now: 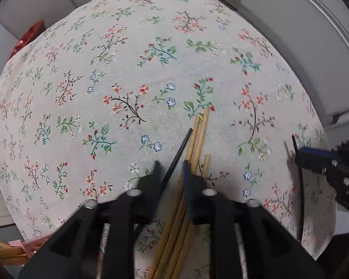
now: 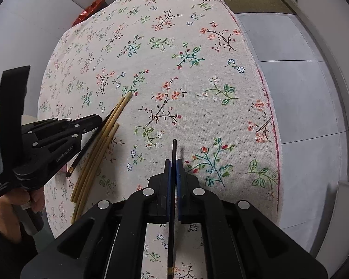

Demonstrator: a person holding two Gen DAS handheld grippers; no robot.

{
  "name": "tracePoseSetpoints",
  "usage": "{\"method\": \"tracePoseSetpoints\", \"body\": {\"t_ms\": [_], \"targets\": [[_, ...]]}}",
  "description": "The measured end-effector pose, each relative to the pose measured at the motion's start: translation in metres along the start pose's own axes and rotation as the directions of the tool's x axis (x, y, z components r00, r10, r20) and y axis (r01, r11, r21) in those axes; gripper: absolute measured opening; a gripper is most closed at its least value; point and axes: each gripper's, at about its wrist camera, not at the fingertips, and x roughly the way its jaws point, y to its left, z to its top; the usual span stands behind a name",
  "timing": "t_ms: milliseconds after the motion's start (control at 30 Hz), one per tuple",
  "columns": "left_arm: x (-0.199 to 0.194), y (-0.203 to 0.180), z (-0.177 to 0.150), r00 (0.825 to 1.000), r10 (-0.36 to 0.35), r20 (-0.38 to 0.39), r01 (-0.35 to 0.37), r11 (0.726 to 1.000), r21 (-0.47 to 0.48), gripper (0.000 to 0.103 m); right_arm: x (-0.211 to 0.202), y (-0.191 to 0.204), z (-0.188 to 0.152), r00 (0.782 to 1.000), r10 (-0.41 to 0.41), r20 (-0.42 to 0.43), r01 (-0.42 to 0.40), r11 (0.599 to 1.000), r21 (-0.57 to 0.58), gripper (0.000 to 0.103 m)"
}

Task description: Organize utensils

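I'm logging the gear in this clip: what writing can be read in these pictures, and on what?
"GenRobot.AI", roughly, faint: side of the left gripper, right wrist view.
White print on that gripper's black handle block: too small to read.
Pale letters on the right gripper, left wrist view: cut off, unreadable.
Nothing else.

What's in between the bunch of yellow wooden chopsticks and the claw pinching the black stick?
Only bare flowery tablecloth, seen from the right wrist, lies between the tan bamboo chopsticks and the right claw clamping the thin black chopstick.
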Motion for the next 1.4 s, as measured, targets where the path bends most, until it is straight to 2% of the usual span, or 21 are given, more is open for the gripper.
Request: {"method": "tracePoseSetpoints", "body": {"t_ms": [100,333,467,600,700,933,1067,1200,1400], "targets": [[0.002,-0.004,0.001,0.999,0.036,-0.015,-0.035,0.999,0.025,0.03,0.0,0.0,0.001,1.0,-0.001,0.0,0.001,1.0,0.0,0.003],[0.007,0.007,0.005,1.0,-0.002,-0.004,0.002,0.999,-0.048,0.03,0.002,0.0,0.0,1.0,-0.007,-0.004,0.007,1.0,0.0,0.003],[0.0,0.015,0.006,1.0,0.011,0.004,-0.01,0.999,-0.036,0.03,0.0,-0.002,0.0,1.0,-0.004,-0.001,0.004,1.0,0.006,0.003],[0.006,0.018,0.006,0.999,0.031,-0.038,-0.031,0.999,-0.017,0.029,0.0,-0.006,0.002,1.0,0.002,-0.003,-0.002,1.0,0.017,0.003],[0.009,0.015,0.005,0.997,0.057,-0.045,-0.058,0.998,-0.026,0.022,0.001,-0.005,0.002,1.0,0.003,-0.006,-0.003,1.0,0.017,0.003],[-0.003,0.015,0.002,0.999,0.054,-0.008,-0.054,0.998,-0.039,0.022,0.0,-0.006,0.001,1.0,0.003,-0.004,-0.003,1.0,0.014,0.003],[-0.009,0.022,0.006,0.997,0.076,-0.034,-0.077,0.996,-0.04,0.02,0.001,-0.008,0.002,1.0,0.001,-0.006,-0.001,1.0,0.018,0.003],[0.007,0.021,0.001,0.993,0.089,-0.071,-0.092,0.995,-0.038,0.015,0.001,-0.007,0.001,1.0,0.001,-0.006,-0.001,1.0,0.015,0.003],[0.013,0.019,0.014,0.996,0.085,-0.035,-0.086,0.995,-0.053,0.012,0.002,-0.006,0.001,1.0,-0.002,-0.008,0.002,1.0,0.015,0.003]]}}
